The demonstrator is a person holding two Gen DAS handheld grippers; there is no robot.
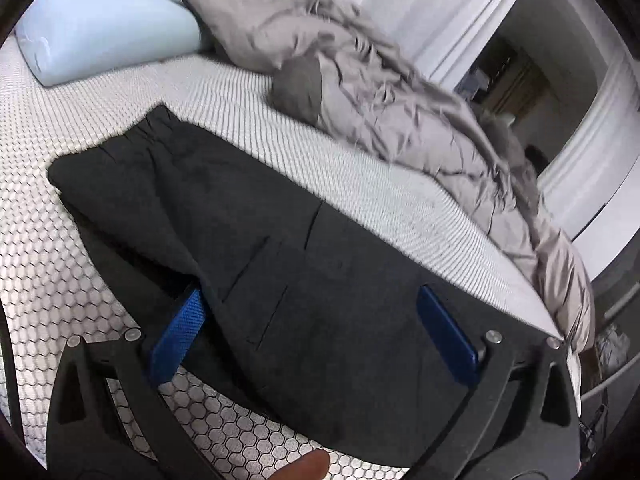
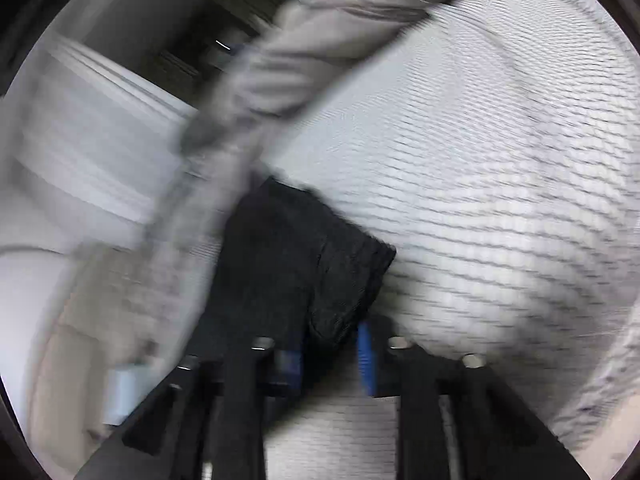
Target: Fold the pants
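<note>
The dark pants [image 1: 248,216] are seen lying on the mattress [image 1: 60,248], folded lengthwise, with the gathered waistband toward the far left and the rest of the fabric running toward the near right. A seam and a pocket slit are visible on the top layer. In the left wrist view the left gripper [image 1: 316,328] is held over the near part of the garment with its jaws spread wide; one blue pad [image 1: 176,328] is partly tucked under a fold at the left edge, the other pad [image 1: 446,330] rests against the cloth at the right, and nothing is pinched. A fingertip [image 1: 308,468] is seen at the bottom edge. In the blurred right wrist view an end of the pants [image 2: 296,264] is seen on the mattress [image 2: 500,200] just ahead of the right gripper [image 2: 328,356]; its jaws are partly apart, dark fabric lies between them, and whether the pads press on it cannot be told. Farther away, a crumpled grey duvet [image 1: 392,120] is heaped along the right edge of the bed, and a pale blue pillow [image 1: 100,28] lies at the far left.
</note>
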